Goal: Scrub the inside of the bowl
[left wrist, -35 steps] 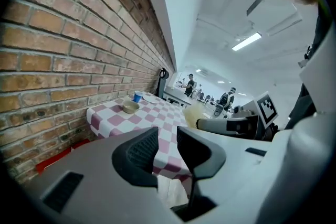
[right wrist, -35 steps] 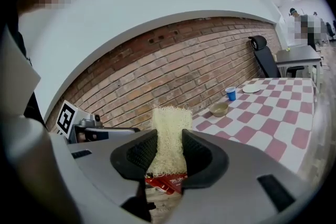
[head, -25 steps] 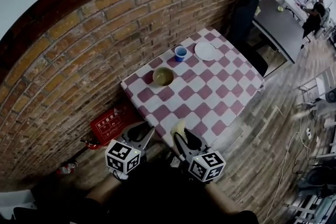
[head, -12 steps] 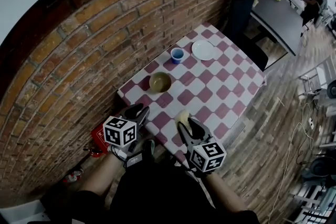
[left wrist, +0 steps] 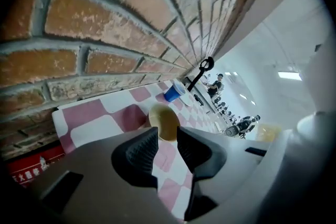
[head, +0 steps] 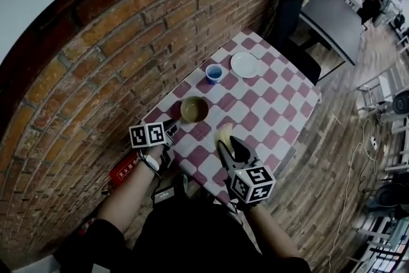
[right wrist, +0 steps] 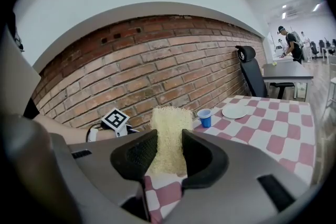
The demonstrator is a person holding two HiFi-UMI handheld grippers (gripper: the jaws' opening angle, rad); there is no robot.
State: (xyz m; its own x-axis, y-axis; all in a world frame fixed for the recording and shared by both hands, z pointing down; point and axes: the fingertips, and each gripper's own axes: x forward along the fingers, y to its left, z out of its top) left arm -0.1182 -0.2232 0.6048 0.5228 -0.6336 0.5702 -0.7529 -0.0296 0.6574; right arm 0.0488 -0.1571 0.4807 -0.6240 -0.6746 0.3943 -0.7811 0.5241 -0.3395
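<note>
Bowl: olive-coloured, upright on the checked table, close to the table's brick-wall side; its inside looks yellowish.
Left gripper: just beside the bowl on its near-left side, at the table's edge; the head view shows a little cloth between it and the bowl.
Left jaws: stand apart with only checked cloth between them; in the left gripper view the bowl lies just beyond their tips.
Right gripper: near the bowl on its near-right side, above the table.
Right jaws: clamped on the sponge, pads pressing its lower half.
Sponge: pale yellow, coarse, upright, its top sticking out past the jaws; apart from the bowl.
Cup: blue, upright, beyond the bowl and apart from it.
Plate: white, beyond the bowl to the right, past the cup.
Wall: brick, running along the bowl's left.
Red box: on the floor, near-left of the bowl, below the table's edge.
Chair: dark, well beyond the bowl, past the table's far end.
</note>
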